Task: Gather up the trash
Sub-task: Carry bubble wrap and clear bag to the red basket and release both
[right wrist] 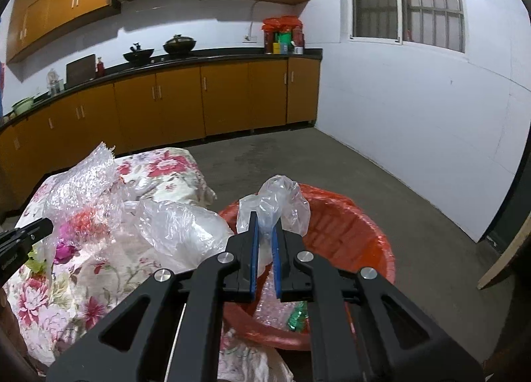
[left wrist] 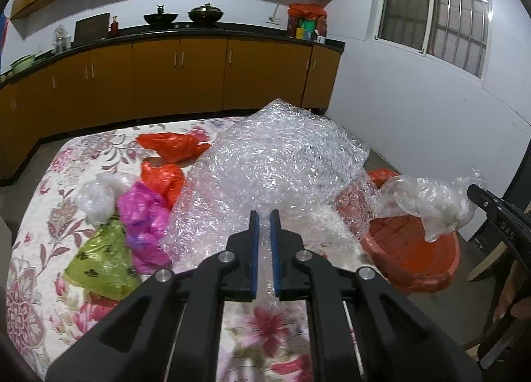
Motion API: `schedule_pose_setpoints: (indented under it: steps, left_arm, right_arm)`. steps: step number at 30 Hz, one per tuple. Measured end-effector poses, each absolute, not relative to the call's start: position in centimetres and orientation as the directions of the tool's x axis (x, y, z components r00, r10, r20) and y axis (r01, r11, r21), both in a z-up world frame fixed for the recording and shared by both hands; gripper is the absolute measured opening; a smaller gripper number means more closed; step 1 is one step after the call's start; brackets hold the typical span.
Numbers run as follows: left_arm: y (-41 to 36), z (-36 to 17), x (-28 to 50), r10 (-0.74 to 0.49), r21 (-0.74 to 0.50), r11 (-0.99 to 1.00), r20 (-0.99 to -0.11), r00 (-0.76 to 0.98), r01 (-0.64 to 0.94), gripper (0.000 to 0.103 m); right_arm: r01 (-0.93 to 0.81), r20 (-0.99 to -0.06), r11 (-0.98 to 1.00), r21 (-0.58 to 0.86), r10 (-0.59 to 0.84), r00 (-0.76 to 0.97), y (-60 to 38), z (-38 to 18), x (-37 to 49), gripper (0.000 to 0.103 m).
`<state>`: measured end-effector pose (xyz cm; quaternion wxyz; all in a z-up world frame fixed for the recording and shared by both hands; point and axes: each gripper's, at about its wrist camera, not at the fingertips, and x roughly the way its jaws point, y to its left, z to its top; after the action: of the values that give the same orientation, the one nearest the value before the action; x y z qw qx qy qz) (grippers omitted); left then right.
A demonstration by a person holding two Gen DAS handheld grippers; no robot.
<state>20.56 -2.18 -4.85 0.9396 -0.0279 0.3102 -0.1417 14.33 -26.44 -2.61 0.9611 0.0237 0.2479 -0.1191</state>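
Your left tongs (left wrist: 264, 216) are clamped on the big bubble wrap sheet (left wrist: 275, 162), which lies across the floral-clothed worktop (left wrist: 49, 202) and droops over the rim of the red basin (left wrist: 428, 265); drag it wholly over that rim before you let go, so no tail hangs outside. Your right tongs (right wrist: 265, 219) are pinched on a clear plastic bag (right wrist: 282, 199) right above the basin, with bare floor open to the right, while the coloured bags (left wrist: 146, 212) wait on the left.
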Motion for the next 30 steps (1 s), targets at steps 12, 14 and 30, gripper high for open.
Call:
schedule_pose_setpoints:
  steps: [12,14,30]
  left_arm:
    - [-7.2,-5.4,21.5,-0.372,-0.185,0.926,-0.583,0.722,0.329,0.008]
    - [-8.1,-5.6,21.6,-0.386,-0.191,0.92,-0.584,0.714,0.341,0.008]
    - [-16.9,-7.3,23.4,-0.503,-0.243,0.854,-0.608,0.614,0.46,0.008]
  right_arm:
    - [0.374,-0.478,0.927,0.0,-0.329,0.814,-31.1,-2.6,13.6,0.008]
    - [0.396,-0.48,0.918,0.001,-0.346,0.806,-31.9,-2.7,13.5,0.008]
    - [0.525,-0.469,0.851,-0.007,-0.467,0.75,-36.3,-2.8,13.5,0.008]
